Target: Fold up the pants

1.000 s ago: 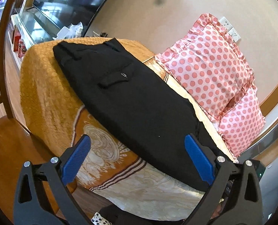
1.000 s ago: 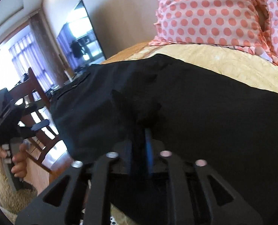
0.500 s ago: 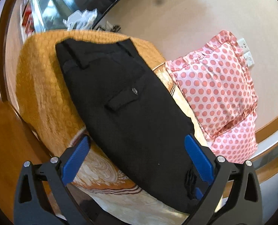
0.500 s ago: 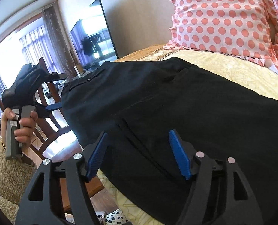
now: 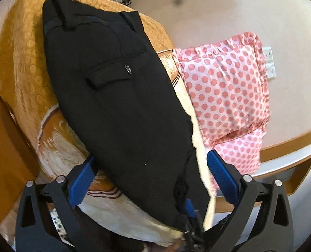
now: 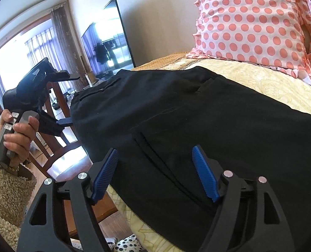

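My left tool (image 5: 151, 172) is spread wide, holding nothing, above the leg end of the black pants (image 5: 117, 96). My right tool (image 6: 155, 172) is spread wide too, low over them. The pants lie flat on the bed (image 5: 23, 63), beside a spotted pillow (image 5: 224, 88).

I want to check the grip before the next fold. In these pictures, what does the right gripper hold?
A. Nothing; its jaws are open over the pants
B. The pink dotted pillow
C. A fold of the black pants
A: the right gripper has both blue pads spread apart above the black pants, gripping no cloth.
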`<state>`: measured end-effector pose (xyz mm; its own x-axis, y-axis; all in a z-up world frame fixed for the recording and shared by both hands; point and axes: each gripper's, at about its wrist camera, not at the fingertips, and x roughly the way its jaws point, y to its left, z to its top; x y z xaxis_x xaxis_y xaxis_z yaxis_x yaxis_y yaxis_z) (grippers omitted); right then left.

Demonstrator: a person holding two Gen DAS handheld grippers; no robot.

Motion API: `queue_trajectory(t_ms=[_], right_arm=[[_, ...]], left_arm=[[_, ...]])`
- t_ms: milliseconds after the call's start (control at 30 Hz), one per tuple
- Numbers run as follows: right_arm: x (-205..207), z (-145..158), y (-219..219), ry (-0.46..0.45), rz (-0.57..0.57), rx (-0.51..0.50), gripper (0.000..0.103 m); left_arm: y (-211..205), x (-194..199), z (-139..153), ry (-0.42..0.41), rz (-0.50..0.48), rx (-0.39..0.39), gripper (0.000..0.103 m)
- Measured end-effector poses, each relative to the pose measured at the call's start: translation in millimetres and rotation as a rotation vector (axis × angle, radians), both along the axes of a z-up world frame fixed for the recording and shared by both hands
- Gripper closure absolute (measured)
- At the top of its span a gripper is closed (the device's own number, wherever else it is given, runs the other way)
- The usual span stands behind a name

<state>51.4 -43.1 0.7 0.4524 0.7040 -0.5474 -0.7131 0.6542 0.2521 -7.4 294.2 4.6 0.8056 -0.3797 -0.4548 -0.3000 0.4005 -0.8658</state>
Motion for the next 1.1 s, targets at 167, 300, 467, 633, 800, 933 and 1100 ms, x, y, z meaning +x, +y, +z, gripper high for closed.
queue_trajectory(t_ms=[167,300,467,633,800,933,1100], right_arm=[[-1,0,0,-0.003,0.002,0.001,0.028],[0,0,0,-0.003,0.001,0.002,0.028],[-2,4,-16,0.035,0.002,0.05,0.028],[-11,14,-60,0.044,-0.03,0.135,0.028],[-25,28,-131,-0.019,-0.161,0.21,0.023],[-32,35,-201,-0.049,-0.371,0.259,0.023],[-41,31,-269,-0.048,-0.604,0.307,0.023]], left_arm=[[18,-1,3,0.006,0.084,0.011,0.006],[28,1,5,0.055,0.167,0.087,0.021],[25,6,9,0.133,0.23,0.273,0.08],[9,10,27,0.131,0.259,0.448,0.091],[-64,35,95,0.025,0.205,0.792,0.093],[-154,61,135,-0.147,0.026,0.94,0.093],[-309,62,126,-0.396,-0.461,1.069,0.093]])
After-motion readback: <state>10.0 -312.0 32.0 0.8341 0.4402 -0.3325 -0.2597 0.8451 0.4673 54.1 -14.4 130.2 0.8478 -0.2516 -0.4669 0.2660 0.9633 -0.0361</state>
